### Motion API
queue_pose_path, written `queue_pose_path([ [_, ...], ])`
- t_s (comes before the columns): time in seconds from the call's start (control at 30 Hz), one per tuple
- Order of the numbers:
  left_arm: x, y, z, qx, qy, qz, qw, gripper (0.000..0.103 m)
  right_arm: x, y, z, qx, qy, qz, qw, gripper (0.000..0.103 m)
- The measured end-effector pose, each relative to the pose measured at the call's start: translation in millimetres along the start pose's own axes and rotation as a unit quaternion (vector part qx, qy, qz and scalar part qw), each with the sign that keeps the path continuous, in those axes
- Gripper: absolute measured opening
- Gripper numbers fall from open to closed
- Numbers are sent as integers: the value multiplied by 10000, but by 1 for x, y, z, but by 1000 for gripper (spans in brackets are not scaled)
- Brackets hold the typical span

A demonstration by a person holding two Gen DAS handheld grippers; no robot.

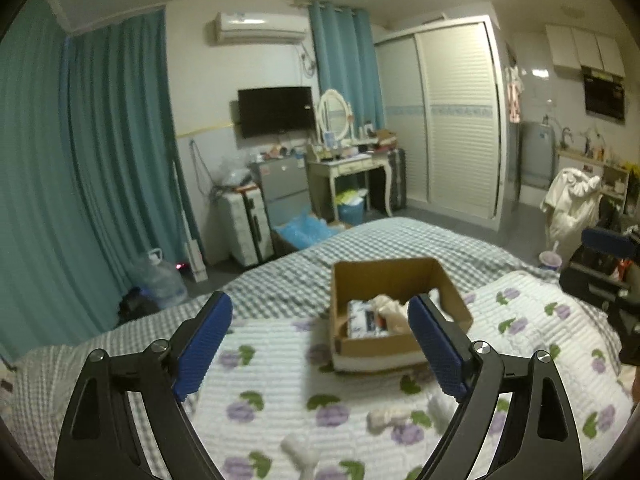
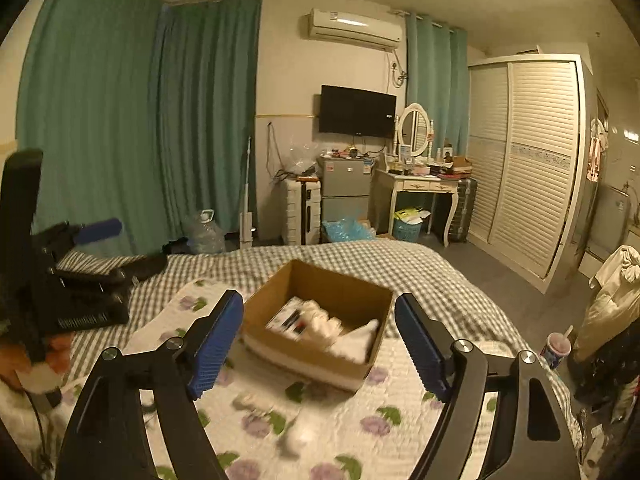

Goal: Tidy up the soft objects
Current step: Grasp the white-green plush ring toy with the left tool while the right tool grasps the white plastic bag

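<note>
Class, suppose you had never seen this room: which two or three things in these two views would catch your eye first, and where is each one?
First, the open cardboard box in the middle of the bed, with pale soft things piled inside. Next, the flowered quilt under it, where small white soft pieces lie loose in front of the box. Framing each view, the left gripper and right gripper hang open and empty.

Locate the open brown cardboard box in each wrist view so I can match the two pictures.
Left wrist view: the open brown cardboard box sits right of centre on the flowered white quilt, partly behind the right blue gripper pad.
Right wrist view: the box sits at centre, between the two blue pads, one corner turned toward the camera.
Shared landmark: the black wall-mounted television, beyond the bed.
</note>
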State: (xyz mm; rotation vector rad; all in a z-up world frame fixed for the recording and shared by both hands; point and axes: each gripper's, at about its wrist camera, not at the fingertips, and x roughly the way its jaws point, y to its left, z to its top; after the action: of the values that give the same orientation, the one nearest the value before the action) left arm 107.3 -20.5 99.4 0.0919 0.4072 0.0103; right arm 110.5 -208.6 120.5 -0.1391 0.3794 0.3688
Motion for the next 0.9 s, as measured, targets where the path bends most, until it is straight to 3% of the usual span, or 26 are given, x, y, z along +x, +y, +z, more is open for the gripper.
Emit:
queue_pose_path([
  [0.23, 0, 16, -69, -170, 479, 206, 9985, 91, -4, 15, -63, 180, 319, 119, 9993, 78],
  [0.33, 15, 23, -110, -374, 810, 170, 9959, 91, 14, 21, -94, 237, 635, 193, 9975, 78],
  [0.47, 41, 26, -163, -506, 1313, 411, 9892, 91, 47, 32, -127, 112, 1095, 210, 9937, 78],
  [0.8, 88, 39, -245, -841, 2249, 428, 9698, 89, 134, 38, -179, 133, 1828, 94, 9830, 78],
  [0.87, 94, 39, -252, -891, 2403, 349, 9660, 75, 149, 34, -183, 146, 1904, -6, 9816, 75],
  [0.9, 96, 39, -255, -897, 2465, 306, 9645, 72, 153, 32, -184, 164, 1938, -38, 9809, 67],
])
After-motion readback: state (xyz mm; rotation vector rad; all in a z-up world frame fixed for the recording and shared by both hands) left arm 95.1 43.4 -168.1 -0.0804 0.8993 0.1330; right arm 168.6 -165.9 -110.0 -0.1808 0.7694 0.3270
